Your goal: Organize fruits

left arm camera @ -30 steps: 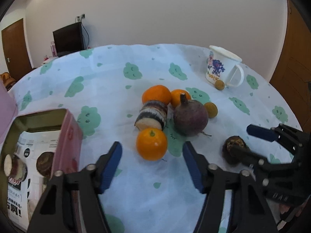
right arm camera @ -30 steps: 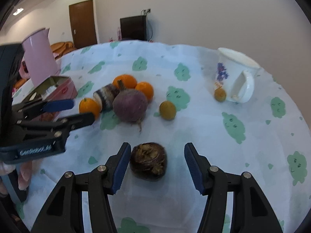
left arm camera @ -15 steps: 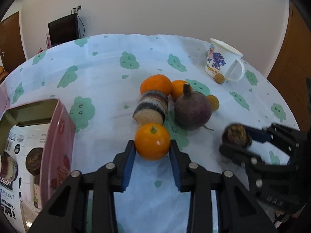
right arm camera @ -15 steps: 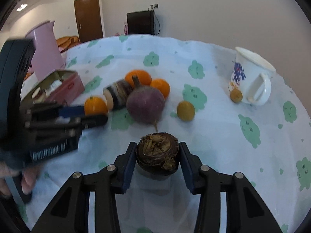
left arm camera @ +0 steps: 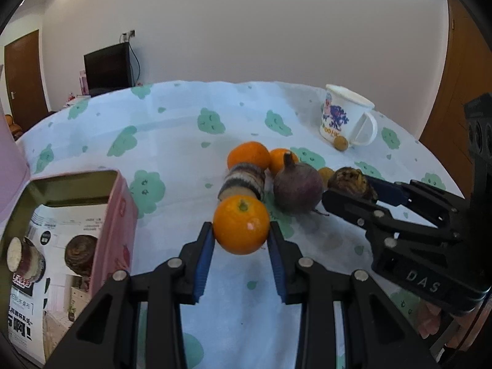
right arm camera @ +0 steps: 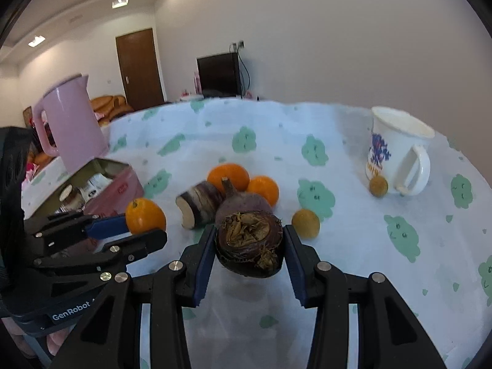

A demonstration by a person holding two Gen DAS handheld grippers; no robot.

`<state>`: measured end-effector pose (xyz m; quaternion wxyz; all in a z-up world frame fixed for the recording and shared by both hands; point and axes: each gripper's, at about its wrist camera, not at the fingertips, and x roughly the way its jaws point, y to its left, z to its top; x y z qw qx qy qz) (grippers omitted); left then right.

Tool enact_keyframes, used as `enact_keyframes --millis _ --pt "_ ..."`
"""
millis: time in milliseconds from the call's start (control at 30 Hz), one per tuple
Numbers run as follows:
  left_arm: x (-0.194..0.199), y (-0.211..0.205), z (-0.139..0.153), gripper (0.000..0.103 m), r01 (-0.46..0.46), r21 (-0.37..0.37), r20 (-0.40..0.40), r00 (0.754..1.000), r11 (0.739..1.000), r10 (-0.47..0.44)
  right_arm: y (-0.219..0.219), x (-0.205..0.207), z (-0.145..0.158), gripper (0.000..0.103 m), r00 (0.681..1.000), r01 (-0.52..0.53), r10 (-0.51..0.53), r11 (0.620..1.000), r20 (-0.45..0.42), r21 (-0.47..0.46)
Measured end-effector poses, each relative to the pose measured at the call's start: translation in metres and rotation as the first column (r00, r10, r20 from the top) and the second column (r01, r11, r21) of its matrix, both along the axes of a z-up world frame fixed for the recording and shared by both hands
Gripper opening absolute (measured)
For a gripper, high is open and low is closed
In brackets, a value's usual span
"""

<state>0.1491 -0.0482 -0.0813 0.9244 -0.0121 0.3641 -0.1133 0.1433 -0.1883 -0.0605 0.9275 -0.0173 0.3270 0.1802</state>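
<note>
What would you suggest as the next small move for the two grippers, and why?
Probably lift both a little, then carry toward the open pink tin. The left gripper is shut on an orange and the right gripper on a dark brown bulb; the tin already holds similar produce.

Black plastic grippers, blue pads on fingers [left arm camera: 203, 255], silver screws, white "GenRobot" & "DAS" lettering

The pink jug [left arm camera: 9, 153] is cut off by the left wrist view's edge.
</note>
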Motion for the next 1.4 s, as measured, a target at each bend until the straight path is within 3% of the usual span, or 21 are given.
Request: enact_keyframes --millis 567,1400 --pt "-0.019 -0.005 0.012 0.036 -0.008 0.04 0.13 0.992 0.999 0.003 -0.002 -0.014 0.009 0.045 0.996 -0.003 0.001 1.0 0.088 0.018" --pt "-0.036 -0.001 0.021 0.036 -0.023 0.03 0.235 0.972 0.999 0.015 -0.002 -0.036 0.019 0.045 0.977 -0.029 0.023 0.999 0.21 0.021"
